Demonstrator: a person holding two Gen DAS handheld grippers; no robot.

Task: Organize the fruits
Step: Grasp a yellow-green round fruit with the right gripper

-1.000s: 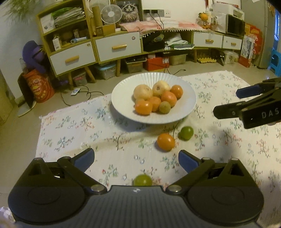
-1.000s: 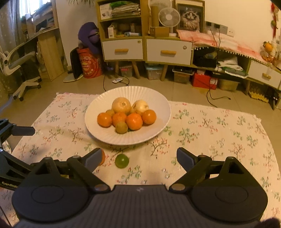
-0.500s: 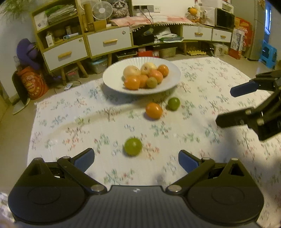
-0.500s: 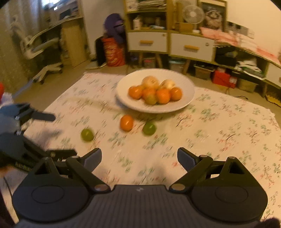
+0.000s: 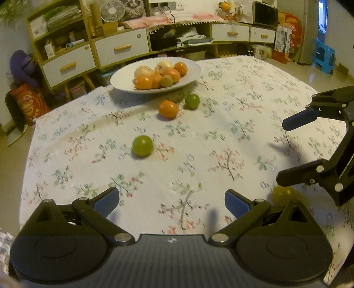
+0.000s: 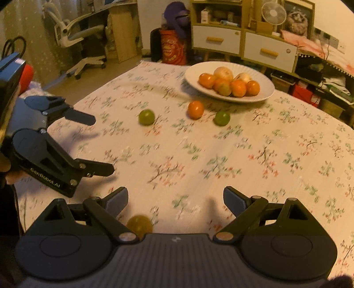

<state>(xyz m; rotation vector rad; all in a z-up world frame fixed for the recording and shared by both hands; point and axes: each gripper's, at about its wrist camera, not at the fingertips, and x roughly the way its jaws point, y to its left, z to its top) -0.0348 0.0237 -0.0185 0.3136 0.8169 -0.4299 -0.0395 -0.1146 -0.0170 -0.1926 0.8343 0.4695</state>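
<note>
A white plate [image 5: 190, 73] [image 6: 265, 93] holds several oranges and pale fruits at the far side of the floral cloth. In front of it lie an orange [image 5: 168, 109] [image 6: 195, 109], a green fruit beside it [image 5: 192, 101] [image 6: 222, 118], and a second green fruit nearer [image 5: 142, 145] [image 6: 146, 117]. A yellow fruit [image 5: 283, 193] [image 6: 139, 224] lies at the near edge, close under my right gripper. My left gripper [image 5: 171, 200] [image 6: 104, 146] is open and empty. My right gripper [image 6: 176, 199] [image 5: 281, 152] is open and empty.
The floral cloth [image 5: 221, 137] covers a low table. Behind stand white-drawer cabinets [image 5: 119, 47], a fan [image 5: 111, 10], an orange bag [image 5: 26, 104] and a blue stool [image 5: 324, 56]. An office chair [image 6: 81, 37] stands at the left in the right wrist view.
Both grippers have pulled back from the plate toward the near side. The loose fruits now lie farther ahead, and the yellow fruit has come into view.
</note>
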